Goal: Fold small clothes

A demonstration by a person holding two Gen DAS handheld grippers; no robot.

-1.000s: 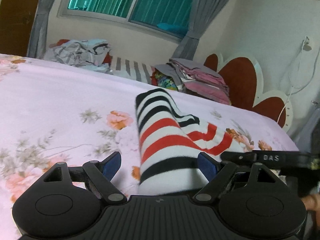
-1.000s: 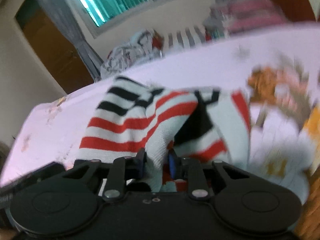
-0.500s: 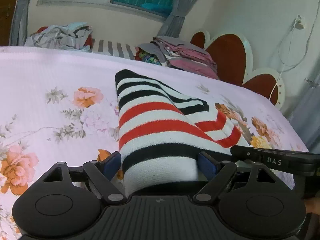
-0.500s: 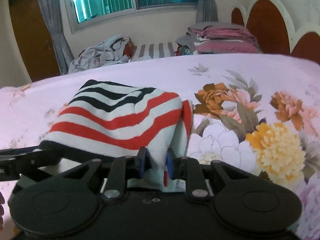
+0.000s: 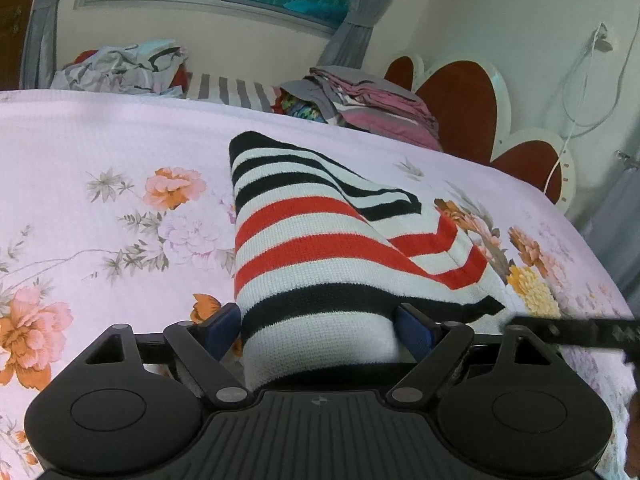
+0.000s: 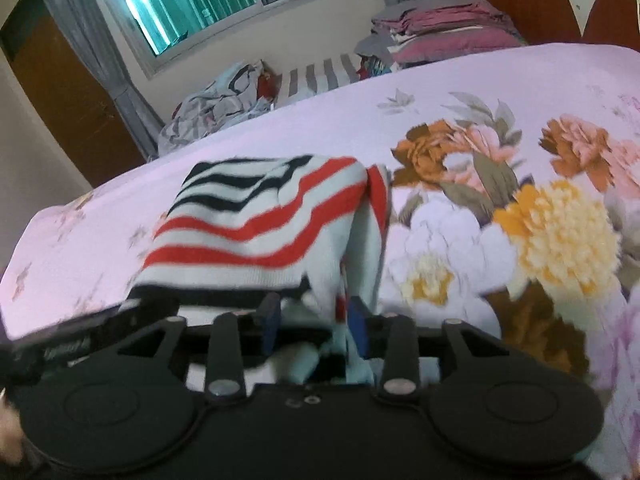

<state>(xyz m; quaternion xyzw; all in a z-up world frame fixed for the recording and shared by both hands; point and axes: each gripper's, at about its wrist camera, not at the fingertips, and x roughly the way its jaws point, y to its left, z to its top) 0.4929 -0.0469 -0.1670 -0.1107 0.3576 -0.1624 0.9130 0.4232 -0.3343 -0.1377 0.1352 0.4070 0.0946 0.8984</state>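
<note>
A knitted sweater [image 5: 304,232] with black, red and white stripes lies folded on the floral bed sheet [image 5: 100,140]. My left gripper [image 5: 318,330] stands open and wide at the sweater's near end, with the thick white fold filling the space between its blue pads. In the right wrist view the same sweater [image 6: 248,224] lies to the left of centre. My right gripper [image 6: 314,320] has its jaws opening. A loose edge of the sweater still hangs between them, and the pads no longer pinch it. The right gripper's black finger [image 5: 576,332] shows at the left wrist view's right edge.
Beyond the bed's far side sit a stack of folded pink and grey clothes [image 5: 372,100] and a crumpled heap of laundry [image 5: 120,68]. A red and white headboard [image 5: 460,100] stands at the right. Bare sheet [image 6: 460,92] spreads to the sweater's right.
The right jaws, pinched on the sweater's edge before, have spread apart. The sweater's lifted side has settled onto the bed. The left gripper came lower over the near fold, then held still.
</note>
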